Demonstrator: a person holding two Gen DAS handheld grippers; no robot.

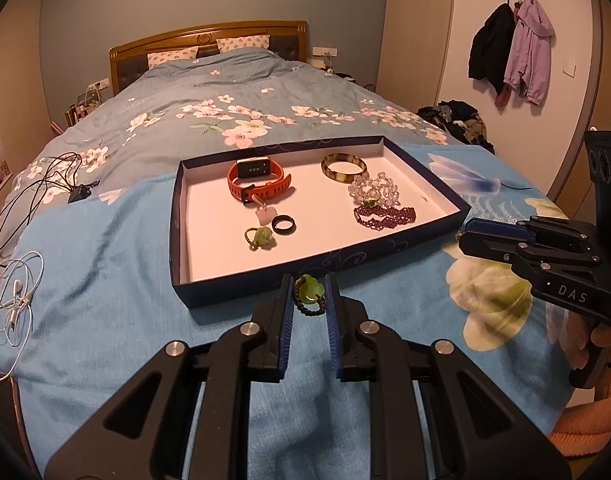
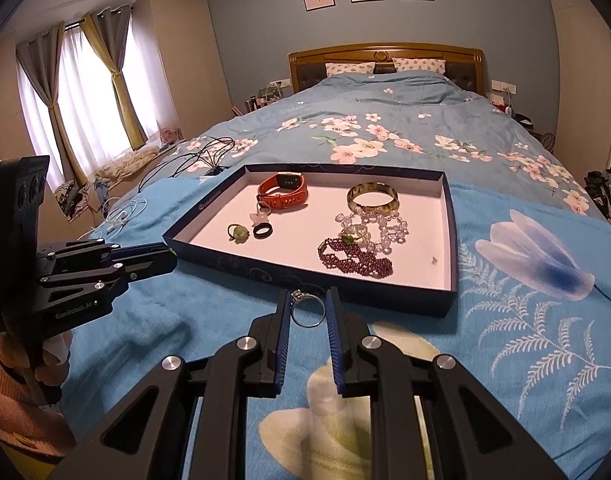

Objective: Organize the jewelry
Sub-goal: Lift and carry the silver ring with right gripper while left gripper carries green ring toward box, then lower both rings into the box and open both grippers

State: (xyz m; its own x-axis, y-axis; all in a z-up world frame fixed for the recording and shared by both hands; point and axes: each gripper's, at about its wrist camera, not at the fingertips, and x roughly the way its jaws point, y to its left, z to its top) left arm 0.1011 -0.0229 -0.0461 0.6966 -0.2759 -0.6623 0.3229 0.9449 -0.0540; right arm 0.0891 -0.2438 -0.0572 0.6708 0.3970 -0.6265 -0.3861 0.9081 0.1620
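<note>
A dark blue box lid (image 1: 233, 292) (image 2: 451, 216) lies on the bed as a tray. In it are an orange watch (image 1: 257, 182) (image 2: 283, 190), a bangle (image 1: 343, 166) (image 2: 372, 198), clear beads (image 1: 373, 190) (image 2: 379, 224), a purple bead bracelet (image 1: 385, 216) (image 2: 355, 260), a black ring (image 1: 284, 225) (image 2: 262, 231) and a green stone ring (image 1: 261, 238) (image 2: 238, 233). My left gripper (image 1: 308, 296) is shut on a green stone bead ring (image 1: 310, 294) just before the lid's near wall. My right gripper (image 2: 307, 310) is shut on a silver ring (image 2: 307, 310) near the lid's front edge.
Black cables (image 1: 45, 188) and white earphones (image 1: 13, 292) lie on the blue blanket (image 1: 105, 280) at the left. Clothes are piled at the bed's right side (image 1: 457, 120). Coats hang on the wall (image 1: 509, 52).
</note>
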